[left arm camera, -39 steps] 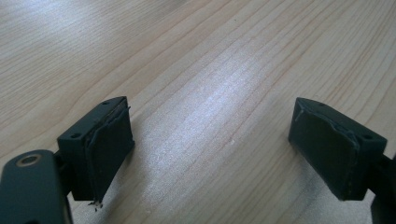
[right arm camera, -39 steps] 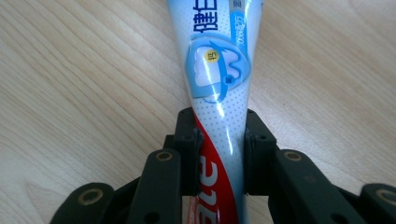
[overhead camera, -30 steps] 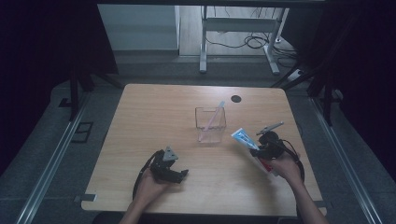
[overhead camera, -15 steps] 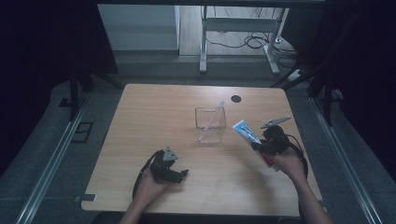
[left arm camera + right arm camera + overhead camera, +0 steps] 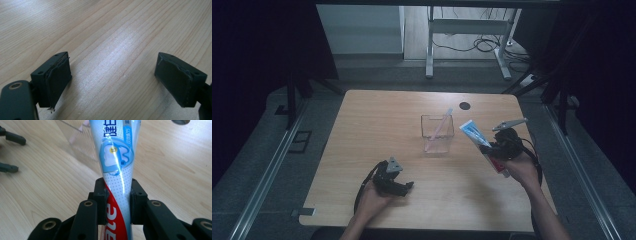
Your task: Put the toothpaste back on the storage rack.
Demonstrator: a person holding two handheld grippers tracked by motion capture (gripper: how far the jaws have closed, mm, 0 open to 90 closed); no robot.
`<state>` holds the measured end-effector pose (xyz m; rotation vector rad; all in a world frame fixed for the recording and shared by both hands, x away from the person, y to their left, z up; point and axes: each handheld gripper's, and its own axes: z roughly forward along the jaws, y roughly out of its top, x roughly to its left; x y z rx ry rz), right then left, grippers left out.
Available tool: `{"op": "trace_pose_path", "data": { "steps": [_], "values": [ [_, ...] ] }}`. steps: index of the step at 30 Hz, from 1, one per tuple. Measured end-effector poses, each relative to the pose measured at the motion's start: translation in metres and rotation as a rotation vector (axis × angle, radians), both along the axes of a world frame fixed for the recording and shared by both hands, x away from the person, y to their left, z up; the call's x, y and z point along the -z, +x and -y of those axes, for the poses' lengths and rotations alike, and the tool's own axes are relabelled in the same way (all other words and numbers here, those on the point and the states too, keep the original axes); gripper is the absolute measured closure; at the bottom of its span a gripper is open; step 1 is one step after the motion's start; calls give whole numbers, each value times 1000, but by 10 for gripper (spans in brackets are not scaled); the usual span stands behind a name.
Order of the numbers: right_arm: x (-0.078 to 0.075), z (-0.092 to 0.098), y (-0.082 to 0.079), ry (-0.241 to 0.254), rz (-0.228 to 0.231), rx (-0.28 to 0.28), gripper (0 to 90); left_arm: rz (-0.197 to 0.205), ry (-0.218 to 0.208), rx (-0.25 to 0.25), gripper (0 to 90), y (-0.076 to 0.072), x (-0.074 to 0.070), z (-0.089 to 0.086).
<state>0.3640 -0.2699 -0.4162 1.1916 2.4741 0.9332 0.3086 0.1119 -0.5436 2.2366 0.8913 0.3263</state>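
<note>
Tube [image 5: 115, 167] pinched in right gripper [image 5: 117, 195], lifted nearer the cup [image 5: 437, 133] than before, likely for dropping in; left gripper [image 5: 113, 82] spread, idle.

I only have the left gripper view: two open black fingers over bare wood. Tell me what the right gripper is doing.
Observer: The right gripper is shut on a toothpaste tube, its fingers pressing the tube's sides.
Operator: Report what's ahead of it.
Observer: A clear square container stands mid-table, beyond the tube's flat end.
Operator: Say what's inside.
Observer: A pink toothbrush leans in it, its top poking above the rim.
Operator: Now place my left gripper.
Observer: The left gripper sits low at the table's near edge, left of the container, fingers apart, nothing between them.
</note>
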Motion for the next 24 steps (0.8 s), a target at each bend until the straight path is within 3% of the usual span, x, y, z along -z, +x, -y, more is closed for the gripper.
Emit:
{"op": "trace_pose_path", "data": {
  "steps": [24],
  "values": [
    [-26,-29,14,49,73,-34,723,-1,-1,-1,134,0,0,0]
  ]
}}
